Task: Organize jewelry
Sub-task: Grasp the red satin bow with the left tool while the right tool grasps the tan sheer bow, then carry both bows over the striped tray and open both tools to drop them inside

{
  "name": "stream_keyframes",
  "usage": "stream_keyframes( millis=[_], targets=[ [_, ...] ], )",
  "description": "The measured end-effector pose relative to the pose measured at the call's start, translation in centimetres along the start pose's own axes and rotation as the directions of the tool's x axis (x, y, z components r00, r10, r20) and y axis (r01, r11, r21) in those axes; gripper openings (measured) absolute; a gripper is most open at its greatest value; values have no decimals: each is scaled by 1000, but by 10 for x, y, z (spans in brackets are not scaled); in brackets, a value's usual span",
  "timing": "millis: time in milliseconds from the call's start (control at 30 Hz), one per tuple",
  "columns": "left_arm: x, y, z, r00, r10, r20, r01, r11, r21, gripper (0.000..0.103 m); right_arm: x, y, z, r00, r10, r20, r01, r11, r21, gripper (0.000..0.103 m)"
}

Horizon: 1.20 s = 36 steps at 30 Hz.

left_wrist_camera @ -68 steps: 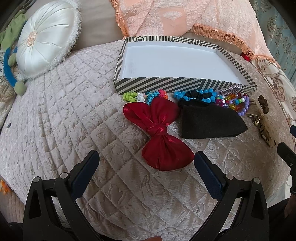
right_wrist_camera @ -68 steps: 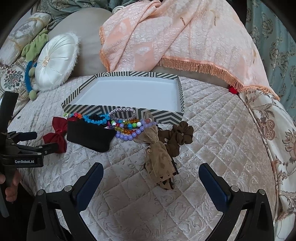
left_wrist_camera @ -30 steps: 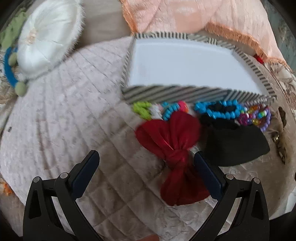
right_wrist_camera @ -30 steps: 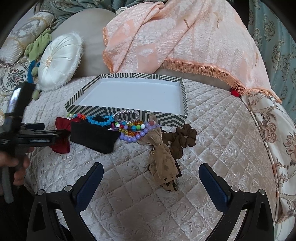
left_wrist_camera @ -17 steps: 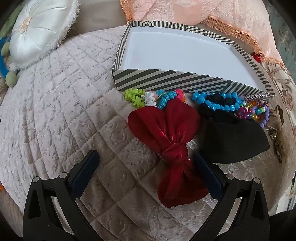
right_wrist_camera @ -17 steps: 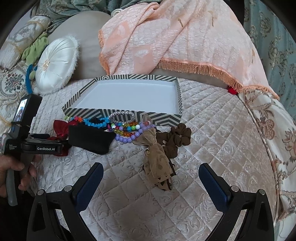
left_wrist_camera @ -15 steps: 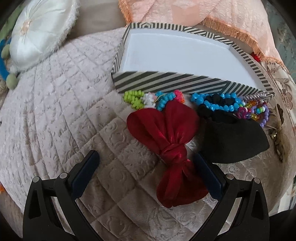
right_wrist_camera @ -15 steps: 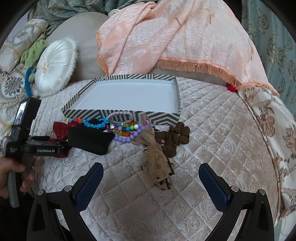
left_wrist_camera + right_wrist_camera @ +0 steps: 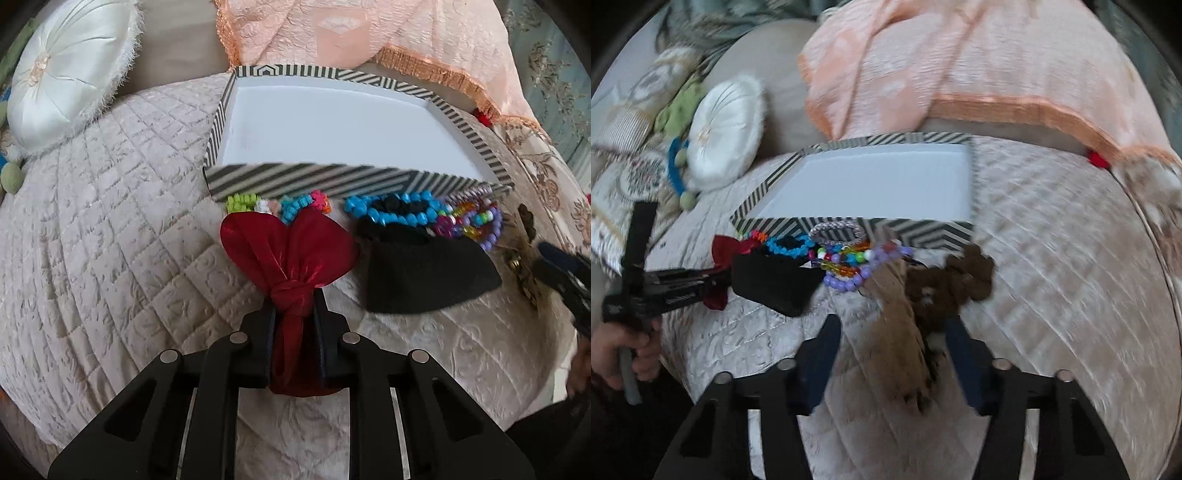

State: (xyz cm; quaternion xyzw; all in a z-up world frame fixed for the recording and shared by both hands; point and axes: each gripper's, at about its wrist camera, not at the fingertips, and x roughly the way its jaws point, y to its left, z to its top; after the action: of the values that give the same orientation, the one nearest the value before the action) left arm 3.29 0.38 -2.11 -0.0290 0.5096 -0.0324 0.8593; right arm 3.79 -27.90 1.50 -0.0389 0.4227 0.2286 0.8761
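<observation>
Red satin bow (image 9: 291,258) is clenched in my left gripper (image 9: 293,306), whose jaws just closed; my right gripper's (image 9: 892,341) jaws, closing, straddle the tan fabric bow (image 9: 899,325) ungripped; next, lift into the striped cardboard tray (image 9: 332,181).

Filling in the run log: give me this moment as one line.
left gripper: shut on red bow | right gripper: closing around brown bow, pads not touching | striped box: empty | stage: picking up

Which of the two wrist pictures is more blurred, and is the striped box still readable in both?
Right wrist view: smeared all over; the brown bow between the right gripper fingers looks soft, yet the striped box stays recognisable. Left wrist view: mostly sharp; the red bow in the left gripper is crisp, the box front slightly streaked.
</observation>
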Motion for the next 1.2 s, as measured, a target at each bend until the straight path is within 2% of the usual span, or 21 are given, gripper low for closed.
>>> stream_keyframes(
  millis=[67,200,367,533,633,700,900,1100,1200],
  targets=[
    [-2,-1,-5,1000,-10,-9,10,1000,7,16,11,0,4,999,-33,-11,33,999,-25,48],
    [1,0,-7,1000,-25,-13,25,1000,-10,17,41,-15,0,989,-77,-126,82,996,32,48],
    [3,4,-7,999,-42,-12,41,998,-45,19,41,-22,1,990,-60,-126,72,993,95,50],
    [3,6,-6,999,-49,2,49,997,-61,21,36,-17,-3,994,-67,-85,74,994,77,49],
    [3,10,-5,998,-65,14,66,994,-90,21,33,-19,-2,993,-87,-78,94,992,87,38],
    [2,11,-6,997,-70,20,71,992,-100,21,26,-23,1,994,-89,-70,96,990,105,26],
    [-15,14,-7,991,-129,37,132,984,-119,16,-11,-29,1,997,-80,11,77,982,173,24],
    [-58,11,-14,974,-179,139,187,981,-51,16,-39,-12,-1,995,-50,87,36,988,152,24],
    [-66,13,-15,965,-197,175,207,978,-39,16,-44,1,1,994,-23,105,10,992,129,24]
  ],
)
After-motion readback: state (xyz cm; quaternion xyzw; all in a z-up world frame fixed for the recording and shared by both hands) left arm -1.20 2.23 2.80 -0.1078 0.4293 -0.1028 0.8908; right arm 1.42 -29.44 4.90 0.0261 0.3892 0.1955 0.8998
